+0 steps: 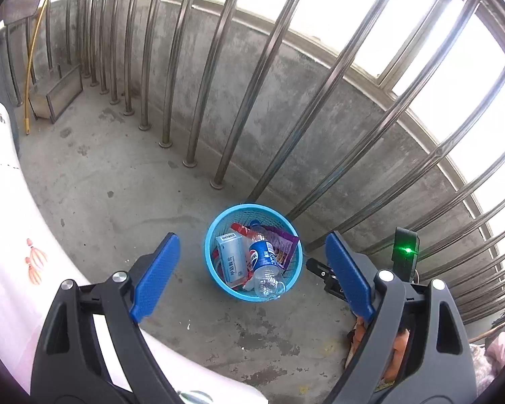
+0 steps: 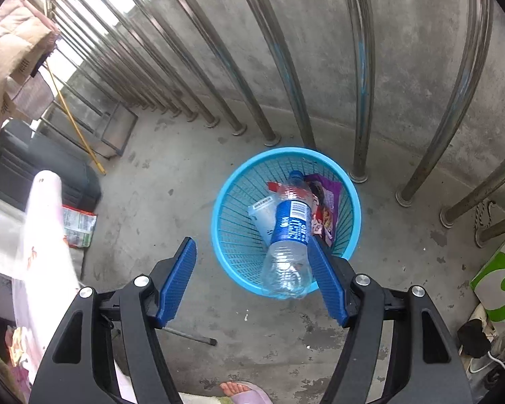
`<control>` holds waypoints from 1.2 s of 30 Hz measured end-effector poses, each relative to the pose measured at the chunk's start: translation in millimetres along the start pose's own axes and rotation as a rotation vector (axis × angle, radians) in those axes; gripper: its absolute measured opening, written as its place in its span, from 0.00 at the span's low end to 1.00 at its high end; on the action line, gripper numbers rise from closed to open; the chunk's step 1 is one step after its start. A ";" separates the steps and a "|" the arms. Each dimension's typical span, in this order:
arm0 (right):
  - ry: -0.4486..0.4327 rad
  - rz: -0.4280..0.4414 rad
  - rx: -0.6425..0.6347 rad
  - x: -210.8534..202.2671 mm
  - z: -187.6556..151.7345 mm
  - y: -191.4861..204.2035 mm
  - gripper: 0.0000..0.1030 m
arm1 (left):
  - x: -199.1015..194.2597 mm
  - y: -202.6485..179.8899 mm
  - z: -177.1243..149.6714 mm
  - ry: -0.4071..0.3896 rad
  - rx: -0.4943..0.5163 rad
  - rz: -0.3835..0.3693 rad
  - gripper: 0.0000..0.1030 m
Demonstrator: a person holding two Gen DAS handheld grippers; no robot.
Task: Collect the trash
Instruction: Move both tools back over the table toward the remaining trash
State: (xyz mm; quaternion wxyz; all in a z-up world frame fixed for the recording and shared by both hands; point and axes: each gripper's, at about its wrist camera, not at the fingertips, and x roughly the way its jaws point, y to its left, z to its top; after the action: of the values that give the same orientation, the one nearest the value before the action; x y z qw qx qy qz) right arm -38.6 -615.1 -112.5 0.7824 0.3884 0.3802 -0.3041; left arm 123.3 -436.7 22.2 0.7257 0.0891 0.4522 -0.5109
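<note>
A light blue mesh basket [image 1: 215,235] [image 2: 232,202] stands on the concrete floor by the steel railing. It holds a clear plastic bottle with a blue label [image 1: 264,259] [image 2: 291,232], a white and blue box [image 1: 231,257] [image 2: 262,215], a purple wrapper [image 1: 284,242] [image 2: 330,202] and a red wrapper [image 1: 240,228]. The bottle's base overhangs the near rim. My left gripper [image 1: 252,274] is open and empty above the basket. My right gripper [image 2: 252,281] is open; the bottle's base lies against its right finger [image 2: 323,276]. A green and red snack wrapper [image 2: 79,224] lies on the floor at the left.
Steel railing bars [image 1: 198,107] and a low concrete wall [image 2: 404,67] stand behind the basket. A pink floral cloth [image 1: 13,256] [image 2: 47,242] hangs at the left. A black case [image 2: 40,168], a yellow pole [image 2: 74,124], a metal frame [image 1: 60,92], shoes [image 2: 488,350] and a bare foot [image 2: 239,392] are around.
</note>
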 end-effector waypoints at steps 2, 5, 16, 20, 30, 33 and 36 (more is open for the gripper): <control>-0.012 0.037 -0.014 -19.7 -4.0 14.0 0.69 | -29.1 1.1 -10.5 -0.041 0.003 0.012 0.81; -0.024 0.106 -0.051 -45.0 -11.4 36.1 0.72 | -72.6 6.2 -32.1 -0.095 0.001 0.062 0.81; 0.149 0.396 -0.315 -76.9 -62.3 161.6 0.73 | -232.5 84.5 -147.4 -0.292 -0.224 0.208 0.81; 0.225 0.472 -0.404 -77.9 -91.7 213.9 0.73 | -283.2 114.3 -197.4 -0.353 -0.303 0.287 0.81; 0.420 0.544 -0.583 -52.1 -167.9 320.9 0.73 | -344.5 186.3 -307.2 -0.400 -0.510 0.433 0.80; 0.454 0.543 -0.629 -43.2 -183.9 346.8 0.72 | -350.8 204.8 -318.0 -0.446 -0.556 0.402 0.74; 0.481 0.542 -0.652 -35.4 -198.4 368.1 0.69 | -356.6 219.5 -316.5 -0.493 -0.570 0.405 0.70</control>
State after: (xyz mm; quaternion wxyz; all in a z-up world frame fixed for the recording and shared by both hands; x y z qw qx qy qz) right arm 155.5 -253.3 -25.6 0.8043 0.2675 0.5107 0.1439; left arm 100.2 87.5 33.6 0.8933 -0.1526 0.3618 -0.2185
